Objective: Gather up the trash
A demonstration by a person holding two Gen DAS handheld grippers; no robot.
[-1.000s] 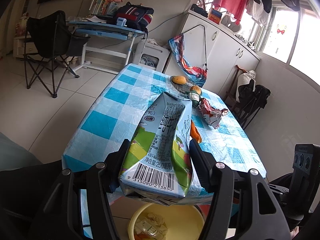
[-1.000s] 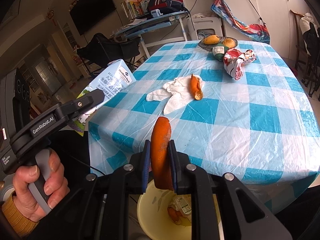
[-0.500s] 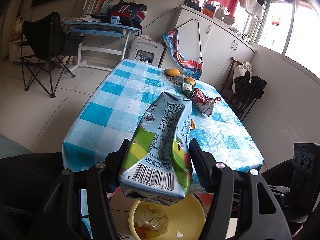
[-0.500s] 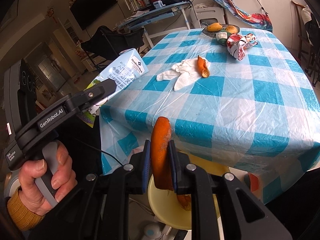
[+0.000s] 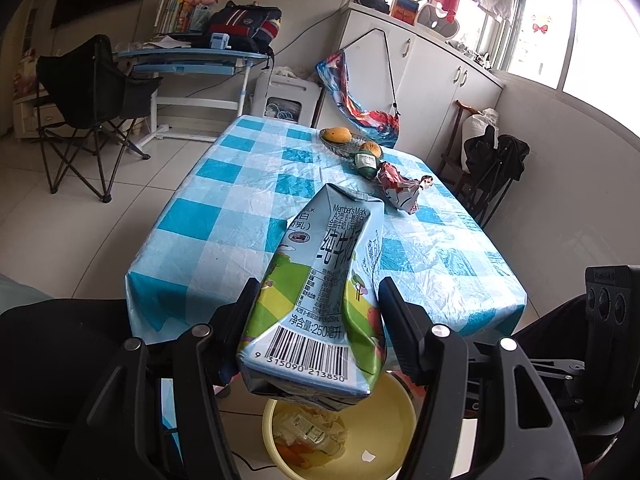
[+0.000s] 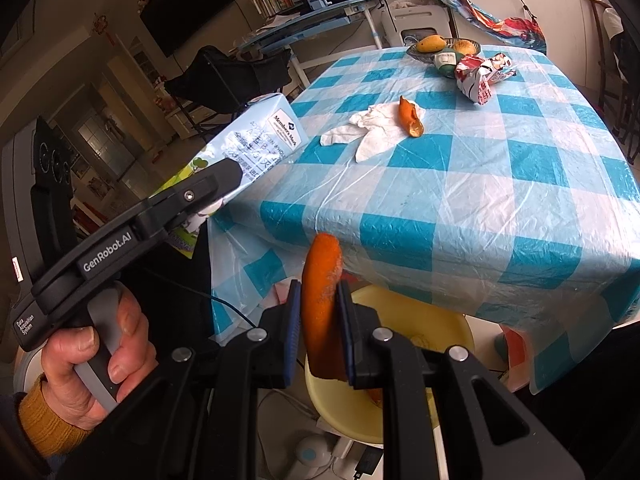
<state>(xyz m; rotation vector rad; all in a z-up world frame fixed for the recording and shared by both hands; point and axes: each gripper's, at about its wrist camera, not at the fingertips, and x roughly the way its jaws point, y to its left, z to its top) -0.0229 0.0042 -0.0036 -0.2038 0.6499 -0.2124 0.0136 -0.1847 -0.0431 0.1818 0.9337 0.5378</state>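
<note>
Beside the checked tablecloth, the yellow bin is waiting below both grippers: the left gripper is clamping a crushed 250 ml milk carton, the right gripper is pinching an orange peel, and either may be dropping onto the bin's rim and bouncing out.

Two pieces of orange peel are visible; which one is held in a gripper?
The near peel, upright in the right gripper above the yellow bin; the other peel lies on the table.
</note>
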